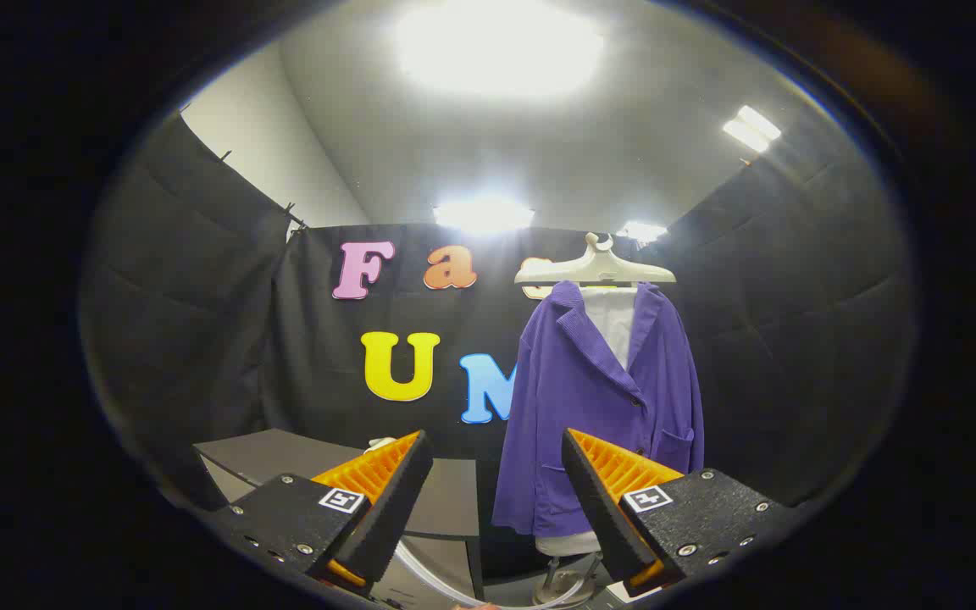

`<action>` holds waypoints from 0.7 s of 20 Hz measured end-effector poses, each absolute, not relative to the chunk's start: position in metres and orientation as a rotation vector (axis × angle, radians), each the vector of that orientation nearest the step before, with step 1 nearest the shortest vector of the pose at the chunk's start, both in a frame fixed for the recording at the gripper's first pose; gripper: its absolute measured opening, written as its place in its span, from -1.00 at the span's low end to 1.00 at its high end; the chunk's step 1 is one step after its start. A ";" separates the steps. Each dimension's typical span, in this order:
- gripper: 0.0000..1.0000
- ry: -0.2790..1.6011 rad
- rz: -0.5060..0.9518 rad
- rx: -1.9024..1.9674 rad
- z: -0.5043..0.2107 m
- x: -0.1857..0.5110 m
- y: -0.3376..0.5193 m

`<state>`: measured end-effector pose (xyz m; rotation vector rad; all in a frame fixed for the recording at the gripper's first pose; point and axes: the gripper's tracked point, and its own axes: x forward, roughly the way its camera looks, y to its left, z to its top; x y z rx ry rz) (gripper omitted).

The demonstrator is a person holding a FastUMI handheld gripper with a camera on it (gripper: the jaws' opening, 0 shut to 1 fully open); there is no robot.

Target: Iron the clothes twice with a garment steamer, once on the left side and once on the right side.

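Note:
A purple jacket [602,407] hangs over a white shirt on a pale hanger [595,267], on a stand beyond my fingers and a little to the right. My gripper [496,449] is open, with nothing between its fingers. A small white part of something [379,442] peeks out behind the left finger, on the table; I cannot tell what it is. A clear hose [420,569] curves low between the fingers.
A dark grey table [285,453] stands to the left of the jacket, just beyond the left finger. The stand's round base [560,585] rests on the floor below the jacket. Black cloth walls close the booth all around.

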<state>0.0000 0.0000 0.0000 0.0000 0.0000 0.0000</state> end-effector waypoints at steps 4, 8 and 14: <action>0.89 0.020 -0.053 0.021 -0.009 -0.003 -0.006; 0.89 0.056 -0.070 -0.011 -0.025 -0.005 -0.016; 0.89 0.105 -0.044 -0.034 -0.033 -0.008 -0.018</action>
